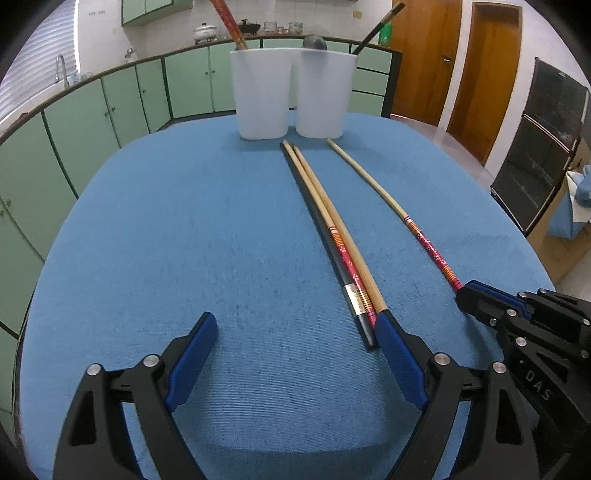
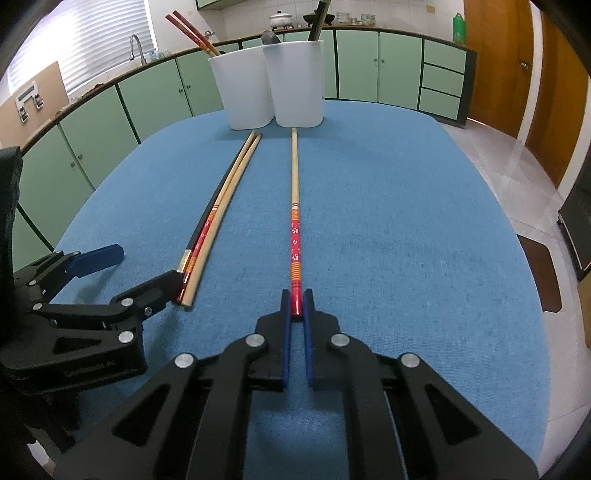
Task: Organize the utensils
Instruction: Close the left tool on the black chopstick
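Note:
A single chopstick (image 2: 294,236) with a red flowered handle lies lengthwise on the blue table, and my right gripper (image 2: 295,301) is shut on its red end. It also shows in the left wrist view as the red chopstick (image 1: 402,216) with the right gripper (image 1: 466,292) at its tip. To its left lies a bundle of three chopsticks (image 1: 332,236): one black, one red-patterned, one plain bamboo. My left gripper (image 1: 295,325) is open, its right finger (image 1: 391,332) beside the bundle's near ends, nothing between the pads. From the right wrist view the left gripper (image 2: 144,266) stands just left of the bundle (image 2: 218,210).
Two white cups (image 1: 262,96) (image 1: 325,96) stand side by side at the table's far edge; the left one holds red chopsticks (image 1: 229,22), the right a dark spoon (image 1: 314,41) and a black stick. Green cabinets (image 1: 74,122) and wooden doors (image 1: 487,74) lie beyond the blue tablecloth (image 1: 184,221).

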Demonstrator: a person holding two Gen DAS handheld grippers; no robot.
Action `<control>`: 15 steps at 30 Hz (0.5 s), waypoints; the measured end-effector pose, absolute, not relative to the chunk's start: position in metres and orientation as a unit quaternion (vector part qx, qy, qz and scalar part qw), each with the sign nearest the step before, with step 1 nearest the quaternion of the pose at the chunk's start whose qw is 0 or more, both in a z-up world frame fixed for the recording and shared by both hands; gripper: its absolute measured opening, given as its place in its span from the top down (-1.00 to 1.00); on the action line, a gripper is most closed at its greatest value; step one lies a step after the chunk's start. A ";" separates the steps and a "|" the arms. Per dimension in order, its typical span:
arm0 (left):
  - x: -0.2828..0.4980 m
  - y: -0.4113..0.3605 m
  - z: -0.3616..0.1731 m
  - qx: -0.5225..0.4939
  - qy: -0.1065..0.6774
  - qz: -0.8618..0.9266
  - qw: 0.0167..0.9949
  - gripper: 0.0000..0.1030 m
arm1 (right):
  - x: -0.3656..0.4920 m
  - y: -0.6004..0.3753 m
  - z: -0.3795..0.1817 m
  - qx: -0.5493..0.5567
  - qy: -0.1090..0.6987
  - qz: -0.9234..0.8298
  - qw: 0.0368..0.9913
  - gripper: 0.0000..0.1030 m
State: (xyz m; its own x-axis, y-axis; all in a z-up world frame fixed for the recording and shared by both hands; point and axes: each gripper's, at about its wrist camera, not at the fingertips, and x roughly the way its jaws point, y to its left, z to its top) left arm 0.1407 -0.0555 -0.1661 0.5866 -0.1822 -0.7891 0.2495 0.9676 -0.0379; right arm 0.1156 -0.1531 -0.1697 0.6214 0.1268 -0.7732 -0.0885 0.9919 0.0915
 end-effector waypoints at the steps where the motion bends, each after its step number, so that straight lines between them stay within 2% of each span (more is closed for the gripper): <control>1: 0.141 -0.055 -0.166 0.037 0.439 -0.119 0.890 -0.70 | 0.114 -0.154 -0.169 0.023 0.431 0.060 0.900 0.90; 15: 0.136 -0.035 -0.164 0.045 0.436 -0.097 0.894 -0.66 | 0.110 -0.157 -0.168 0.024 0.430 0.069 0.900 0.86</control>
